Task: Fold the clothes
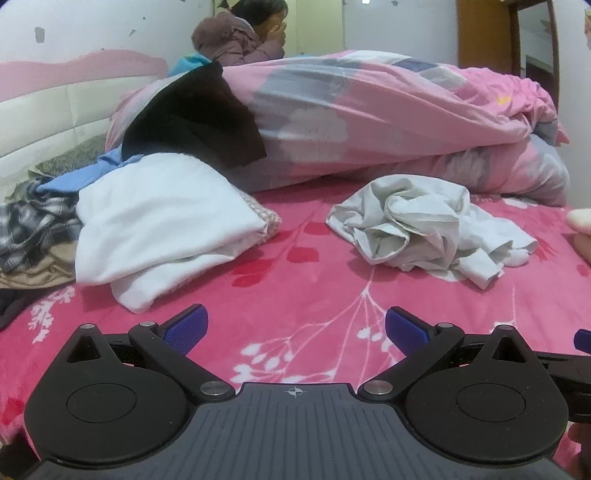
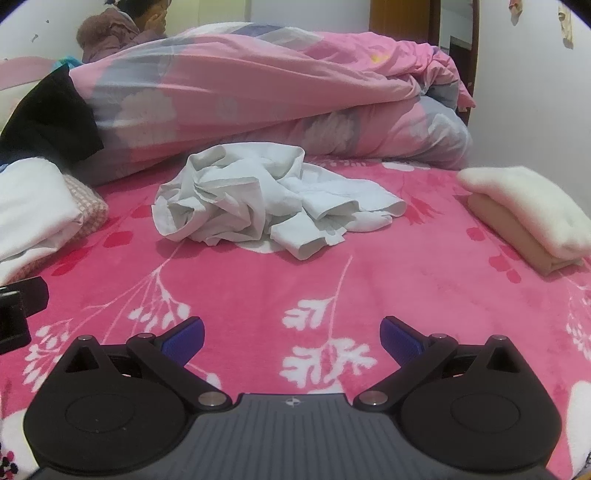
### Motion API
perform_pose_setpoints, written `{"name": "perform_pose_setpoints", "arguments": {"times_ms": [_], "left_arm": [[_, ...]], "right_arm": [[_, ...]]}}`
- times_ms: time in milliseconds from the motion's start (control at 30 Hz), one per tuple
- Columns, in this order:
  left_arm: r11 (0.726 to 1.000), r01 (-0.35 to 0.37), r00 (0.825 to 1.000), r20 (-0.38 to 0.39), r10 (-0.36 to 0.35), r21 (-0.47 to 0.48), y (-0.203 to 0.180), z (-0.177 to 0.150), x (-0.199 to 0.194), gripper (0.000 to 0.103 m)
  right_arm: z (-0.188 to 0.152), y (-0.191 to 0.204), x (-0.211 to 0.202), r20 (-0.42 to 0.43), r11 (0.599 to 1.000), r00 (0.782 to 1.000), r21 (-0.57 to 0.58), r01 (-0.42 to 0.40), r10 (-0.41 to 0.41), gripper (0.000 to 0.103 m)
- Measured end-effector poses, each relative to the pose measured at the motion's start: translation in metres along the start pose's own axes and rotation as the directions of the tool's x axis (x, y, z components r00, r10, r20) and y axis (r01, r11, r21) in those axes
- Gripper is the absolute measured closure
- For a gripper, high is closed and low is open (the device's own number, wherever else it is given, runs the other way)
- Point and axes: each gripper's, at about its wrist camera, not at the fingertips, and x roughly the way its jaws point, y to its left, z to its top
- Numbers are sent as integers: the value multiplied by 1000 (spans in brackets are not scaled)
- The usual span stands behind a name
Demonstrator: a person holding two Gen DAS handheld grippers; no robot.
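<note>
1. Both claws, the left gripper (image 1: 296,330) and the right gripper (image 2: 291,334), gape wide and empty.
2. Crumpled pale-grey cotton garment (image 2: 258,206) lies mid-bed on the pink floral blanket (image 2: 258,288), ahead of both.

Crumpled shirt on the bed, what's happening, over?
Left gripper and right gripper both open, empty. Pale crumpled garment unfolded on pink blanket. Nothing in the way.

One crumpled pale shirt (image 2: 273,199) lies on the pink bed cover (image 2: 295,280). There is one rolled-up pink quilt (image 2: 258,92), one folded cream towel (image 2: 532,210) and one messy pile of clothes (image 1: 110,214). Two grippers (image 1: 295,328) (image 2: 291,334) and one person (image 1: 240,33) show.
</note>
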Motion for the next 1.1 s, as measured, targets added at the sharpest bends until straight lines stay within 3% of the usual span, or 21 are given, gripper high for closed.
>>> {"name": "perform_pose_setpoints", "arguments": {"times_ms": [267, 500, 567, 1100], "left_arm": [[999, 37, 998, -54, -35, 35, -5, 0, 1, 0], [999, 37, 994, -103, -37, -6, 3, -4, 6, 0], [997, 73, 992, -99, -75, -19, 6, -4, 5, 0], [997, 80, 994, -74, -81, -23, 6, 0, 1, 0]], "right_arm": [[-1, 0, -2, 6, 1000, 1000, 3, 10, -10, 0], [1, -2, -4, 10, 1000, 1000, 6, 9, -9, 0], [1, -1, -4, 6, 1000, 1000, 5, 9, -9, 0], [8, -1, -9, 12, 1000, 1000, 2, 13, -13, 0]]}}
